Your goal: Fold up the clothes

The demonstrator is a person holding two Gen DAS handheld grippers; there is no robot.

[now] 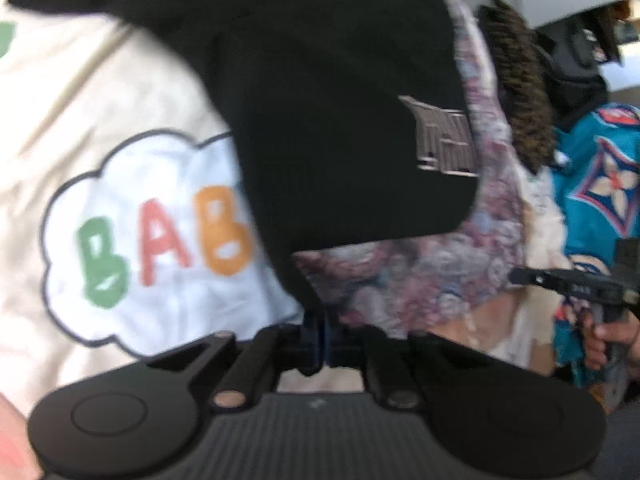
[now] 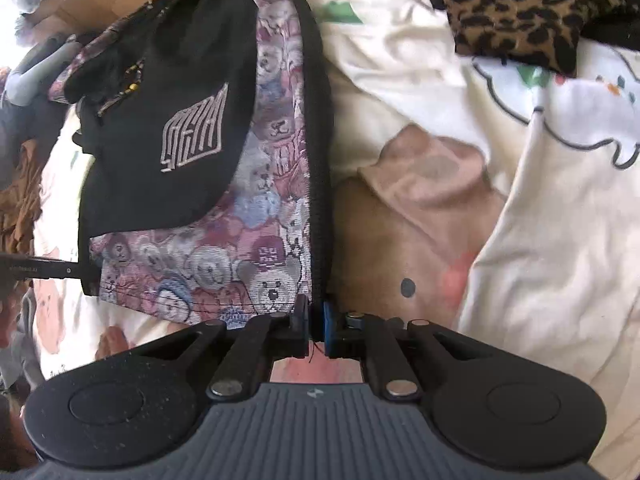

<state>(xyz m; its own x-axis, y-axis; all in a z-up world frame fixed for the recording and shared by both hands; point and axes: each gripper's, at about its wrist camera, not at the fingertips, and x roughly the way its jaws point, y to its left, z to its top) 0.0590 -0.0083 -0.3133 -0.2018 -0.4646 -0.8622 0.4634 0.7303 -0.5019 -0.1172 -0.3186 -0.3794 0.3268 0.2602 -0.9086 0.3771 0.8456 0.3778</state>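
Cream bedding [image 2: 540, 240] under doubly-pinched teddy-print garment [image 2: 224, 256]

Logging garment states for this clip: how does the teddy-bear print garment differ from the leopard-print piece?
The teddy-bear print garment shows pastel woven bears with black edging; the leopard-print piece is tan with dark spots. The bear garment is pinched at its black edge by the right gripper and the left gripper; the leopard piece is in neither gripper. Both are over the cream bedding.
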